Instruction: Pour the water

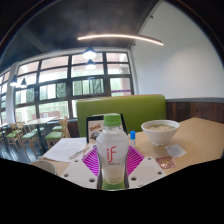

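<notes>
My gripper [112, 164] is shut on a white bottle [112, 150] with a green cap and a pink "if" mark. The bottle stands upright between the two fingers, and the pink pads [94, 158] press on both its sides. It is held above the light wooden table [195, 140]. A white bowl [159, 130] sits on the table beyond the fingers, to the right of the bottle.
A white sheet or tray [65, 149] lies on the table to the left. A small round thing [165, 160] lies near the right finger. A green bench back [120, 108] stands behind the table, with large windows [55, 88] beyond it.
</notes>
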`<action>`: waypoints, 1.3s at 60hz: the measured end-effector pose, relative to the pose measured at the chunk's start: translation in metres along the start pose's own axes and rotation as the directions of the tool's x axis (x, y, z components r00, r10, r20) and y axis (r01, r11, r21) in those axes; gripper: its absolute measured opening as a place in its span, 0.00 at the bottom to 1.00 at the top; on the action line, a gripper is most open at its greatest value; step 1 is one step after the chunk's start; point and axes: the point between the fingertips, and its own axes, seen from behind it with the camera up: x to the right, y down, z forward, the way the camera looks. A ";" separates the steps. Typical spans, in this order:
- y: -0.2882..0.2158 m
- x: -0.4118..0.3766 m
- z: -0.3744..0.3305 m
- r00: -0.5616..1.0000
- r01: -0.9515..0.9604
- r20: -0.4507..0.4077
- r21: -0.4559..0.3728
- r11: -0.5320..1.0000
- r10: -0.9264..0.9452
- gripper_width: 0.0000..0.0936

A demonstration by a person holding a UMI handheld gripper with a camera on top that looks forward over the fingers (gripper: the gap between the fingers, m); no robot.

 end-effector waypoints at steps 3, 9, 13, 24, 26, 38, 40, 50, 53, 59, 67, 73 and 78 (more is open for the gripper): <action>0.002 -0.006 0.000 1.000 0.006 -0.004 0.006 1.000 -0.006 0.32; 0.003 -0.012 -0.005 0.997 0.071 -0.018 0.024 0.997 -0.071 0.34; -0.001 -0.011 -0.005 0.993 0.112 -0.029 0.050 0.992 -0.111 0.34; -0.001 -0.008 -0.006 0.996 0.081 -0.036 0.053 0.995 -0.079 0.41; -0.001 -0.008 -0.006 0.996 0.079 -0.031 0.047 0.996 -0.078 0.47; 0.001 0.001 -0.029 0.998 0.066 0.008 -0.060 0.996 -0.066 0.91; -0.003 0.006 -0.038 0.998 0.063 0.004 -0.065 0.996 -0.063 0.90; -0.025 0.016 -0.113 0.994 0.110 0.030 -0.055 0.992 -0.108 0.89; -0.026 0.015 -0.138 0.994 0.103 0.033 -0.073 0.992 -0.101 0.89; -0.029 0.022 -0.193 0.995 0.075 0.066 -0.094 0.993 -0.069 0.89; -0.024 0.032 -0.266 0.996 0.061 0.072 -0.109 0.992 -0.054 0.89; -0.020 0.038 -0.312 0.994 0.074 0.082 -0.102 0.992 -0.066 0.89; -0.017 0.039 -0.334 0.993 0.078 0.096 -0.099 0.992 -0.069 0.89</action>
